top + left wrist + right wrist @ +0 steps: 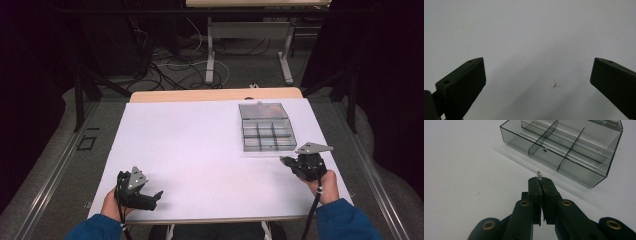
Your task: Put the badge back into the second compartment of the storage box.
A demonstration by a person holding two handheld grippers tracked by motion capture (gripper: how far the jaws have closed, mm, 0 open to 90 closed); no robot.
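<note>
Small metal piece [539,173] between right tongs [541,180]

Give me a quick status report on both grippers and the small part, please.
Left gripper open over bare white table. Right gripper shut on small metal part, just short of clear compartment box. Nothing in the way.

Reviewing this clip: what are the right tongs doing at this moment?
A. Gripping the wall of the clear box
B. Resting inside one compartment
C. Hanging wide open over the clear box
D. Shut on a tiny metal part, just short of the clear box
D: in the right gripper view the right tongs are pressed shut on a tiny metal part that pokes from their tips, with the clear compartment box lying just ahead, untouched.
</note>
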